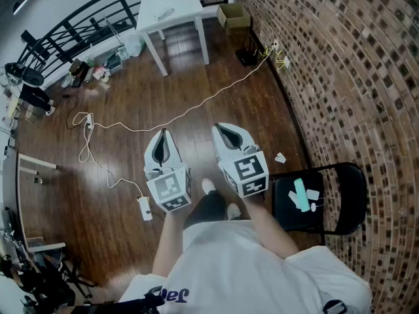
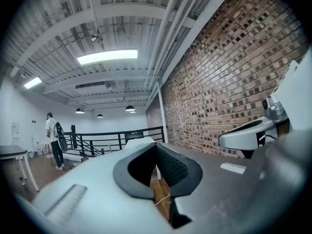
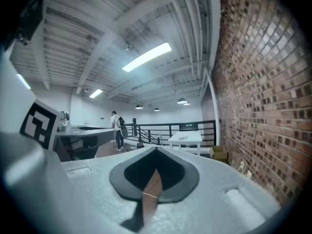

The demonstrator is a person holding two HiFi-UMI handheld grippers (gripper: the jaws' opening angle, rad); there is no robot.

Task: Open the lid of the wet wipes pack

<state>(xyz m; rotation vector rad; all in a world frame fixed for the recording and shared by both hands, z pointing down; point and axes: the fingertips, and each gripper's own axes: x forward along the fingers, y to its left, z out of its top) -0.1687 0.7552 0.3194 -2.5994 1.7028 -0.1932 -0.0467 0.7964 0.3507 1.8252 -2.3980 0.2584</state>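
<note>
Found left claw and right claw shut, gripping nothing. Located wet wipes pack on chair, right of right claw, well apart.

The wet wipes pack lies on a chair right of the right tool; a table stands well ahead of the left tool.

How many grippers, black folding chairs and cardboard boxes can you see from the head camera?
Grippers: 2, the left gripper and the right gripper
Black folding chair: 1
Cardboard box: 1
Total: 4
</note>
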